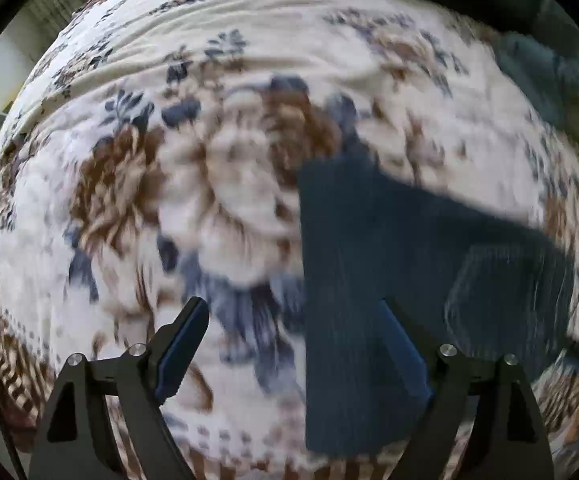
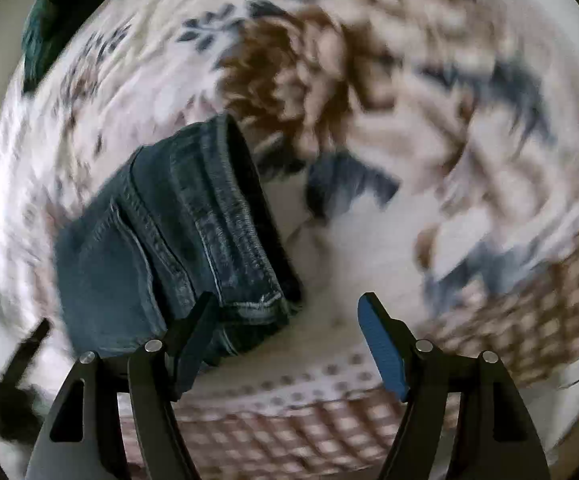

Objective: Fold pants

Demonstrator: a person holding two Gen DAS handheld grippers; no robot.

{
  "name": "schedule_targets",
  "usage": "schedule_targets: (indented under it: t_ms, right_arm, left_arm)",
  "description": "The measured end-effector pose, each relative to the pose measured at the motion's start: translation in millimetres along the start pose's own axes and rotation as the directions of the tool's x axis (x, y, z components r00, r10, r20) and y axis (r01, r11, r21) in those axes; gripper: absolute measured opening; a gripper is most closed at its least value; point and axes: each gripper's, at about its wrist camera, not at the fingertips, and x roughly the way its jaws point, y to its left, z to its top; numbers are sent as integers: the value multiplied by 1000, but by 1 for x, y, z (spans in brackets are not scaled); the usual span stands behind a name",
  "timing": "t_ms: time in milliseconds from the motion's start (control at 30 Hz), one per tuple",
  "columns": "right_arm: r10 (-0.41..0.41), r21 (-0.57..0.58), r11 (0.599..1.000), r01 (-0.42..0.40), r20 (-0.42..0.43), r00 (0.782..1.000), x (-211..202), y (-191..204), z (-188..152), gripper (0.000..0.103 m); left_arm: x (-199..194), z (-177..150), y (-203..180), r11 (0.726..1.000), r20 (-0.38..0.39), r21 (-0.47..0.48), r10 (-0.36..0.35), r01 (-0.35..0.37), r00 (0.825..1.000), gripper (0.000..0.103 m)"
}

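It looked like a home bedroom: a flowered blanket [image 1: 209, 184] (cream, brown and blue) covered a wide bed.

A folded pair of dark blue denim jeans [image 1: 389, 280] lies on the white floral-patterned fleece blanket [image 1: 169, 200] that spreads under everything. In the left wrist view the jeans sit right of centre, running from the middle of the blanket toward the near edge, partly behind the right finger of the open left gripper [image 1: 293, 344]. A dark teal bundle of cloth [image 1: 541, 76] rests far back at the right, well apart from the jeans. In the right wrist view the jeans [image 2: 169, 232] lie left of centre, their near end behind the left finger of the open right gripper [image 2: 289, 344], with the teal cloth [image 2: 49, 12] at far upper left.
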Motion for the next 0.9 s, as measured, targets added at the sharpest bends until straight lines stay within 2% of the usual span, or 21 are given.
schedule_targets:
  t_ms: [67,133,333,567,633,900]
  right_arm:
    - [-91,-86,992,95,50,995,-8,21,-6,74]
    - [-131,-149,978,143,88,987,-11,40,-12,74]
    - [-265,-266,921,286,112,958,12,73,-17,74]
    - [-301,-302,897,322,116,947,32,74,-12,74]
    - [-328,-319,880,352,128,936,36,75,-12,74]
    - [-311,-308,893,329,108,944,30,71,-8,74]
  left_arm:
    - [8,-15,-11,1000,-33,21,18,-18,999,86]
    - [14,-24,-18,999,-56,30,17,-15,998,86]
    - [22,-28,-28,998,-44,53,40,-37,998,86]
    - [27,-26,-26,999,-52,44,33,-31,998,90]
    - [28,-27,-26,999,-60,38,28,-26,998,90]
    - [26,-23,-21,1000,-75,23,15,-13,997,90]
